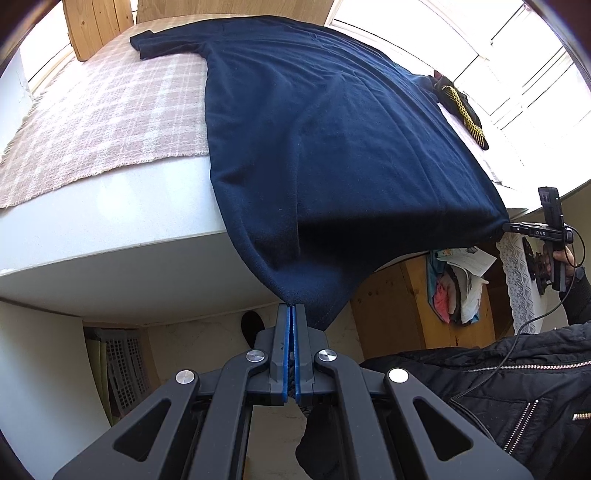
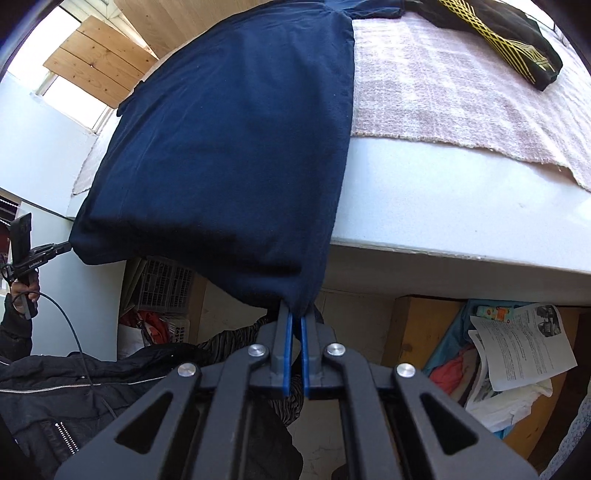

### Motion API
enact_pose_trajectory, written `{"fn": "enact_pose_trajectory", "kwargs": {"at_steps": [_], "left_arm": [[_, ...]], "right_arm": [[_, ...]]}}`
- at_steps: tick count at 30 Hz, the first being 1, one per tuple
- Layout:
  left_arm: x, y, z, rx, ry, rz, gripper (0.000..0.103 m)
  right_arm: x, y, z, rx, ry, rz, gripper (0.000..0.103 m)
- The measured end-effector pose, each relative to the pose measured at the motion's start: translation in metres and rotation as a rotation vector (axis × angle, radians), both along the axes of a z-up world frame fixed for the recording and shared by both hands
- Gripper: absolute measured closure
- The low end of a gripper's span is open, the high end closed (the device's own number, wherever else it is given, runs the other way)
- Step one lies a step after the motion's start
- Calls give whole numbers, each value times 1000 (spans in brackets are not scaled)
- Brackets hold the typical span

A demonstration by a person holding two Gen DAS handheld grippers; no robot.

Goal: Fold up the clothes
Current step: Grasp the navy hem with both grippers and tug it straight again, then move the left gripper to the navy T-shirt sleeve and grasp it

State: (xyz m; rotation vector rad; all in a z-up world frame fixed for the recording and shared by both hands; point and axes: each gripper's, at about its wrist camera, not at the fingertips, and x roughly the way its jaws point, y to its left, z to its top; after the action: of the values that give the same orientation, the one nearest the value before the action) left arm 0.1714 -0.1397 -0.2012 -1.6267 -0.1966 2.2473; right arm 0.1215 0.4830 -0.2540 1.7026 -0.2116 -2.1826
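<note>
The navy shirt [image 1: 332, 129] hides the middle of the white table [image 1: 110, 229] and part of the pink plaid cloth [image 1: 110, 110]. The black-and-yellow garment [image 2: 509, 33] is cut off at the far edge. Print on the papers [image 2: 524, 347] is too small to read.

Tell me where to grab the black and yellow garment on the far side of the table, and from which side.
Probably the black and yellow garment is best pinched at its near hem corner, coming from the table's front edge. It lies bunched on the pink checked cloth, and that corner sticks out flat. Both grippers are now shut on the navy shirt.
</note>
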Motion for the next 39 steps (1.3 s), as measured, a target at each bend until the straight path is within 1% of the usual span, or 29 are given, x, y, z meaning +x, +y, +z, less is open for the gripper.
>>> {"fn": "enact_pose_trajectory", "kwargs": {"at_steps": [2,4,5,7,9,10,11,13,14,16,18,19,22,23,24,26,27,28,30,32,33,34,37,39], "left_arm": [[4,3,4,27,9,-13,102],[7,8,-4,46,-10,-25,102],[8,10,-12,44,-29,-32,102],[7,13,-32,15,-76,-35,103],[6,7,-43,6,-98,-17,103],[6,2,-43,6,-98,-5,103],[6,-4,-40,7,-95,7,103],[6,-14,-34,-6,-85,22,103],[6,-17,-29,-25,-75,21,103],[3,-24,-18,-51,-57,29,103],[-8,-35,-5,-51,-40,62,103],[-15,-40,2,-46,-26,73,103],[-51,-51,27,-60,49,94,103],[-67,-53,34,-54,70,94,103],[-84,-55,40,-58,89,95,100],[-118,-58,48,-78,120,96,97],[-134,-59,50,-93,127,101,97],[-149,-63,50,-91,127,109,98],[-174,-69,48,-73,125,120,97],[-192,-73,43,-55,125,118,95],[-197,-73,39,-52,119,118,90],[-201,-74,34,-48,113,118,82],[-198,-77,16,-10,74,112,81],[-189,-80,7,-2,52,112,81]], "right_arm": [[3,10,17,15,20,-10,99],[3,19,22,30,18,-25,99],[1,18,16,45,-1,-26,99],[-3,14,2,78,-44,-28,99],[-5,-2,-14,96,-83,9,99],[-4,-6,-16,90,-91,20,99],[-3,-10,-18,81,-98,31,99],[-4,-8,-22,132,-103,9,99],[-4,-3,-29,192,-125,4,98],[-6,13,-39,250,-190,-33,98],[-7,29,-37,336,-220,-85,97],[-11,32,-26,331,-196,-109,96],[-24,39,11,293,-107,-178,96],[-28,41,23,280,-78,-201,92],[-39,34,38,268,-41,-203,86],[-63,13,64,245,41,-191,56],[-77,-1,76,230,88,-168,55],[-92,-18,92,211,127,-139,54],[-124,-57,120,189,176,-77,54],[-156,-97,135,195,214,-15,54],[-173,-115,140,194,238,14,54],[-190,-133,145,192,262,44,54],[-247,-196,157,188,323,168,54],[-290,-236,155,207,316,248,54]]}}
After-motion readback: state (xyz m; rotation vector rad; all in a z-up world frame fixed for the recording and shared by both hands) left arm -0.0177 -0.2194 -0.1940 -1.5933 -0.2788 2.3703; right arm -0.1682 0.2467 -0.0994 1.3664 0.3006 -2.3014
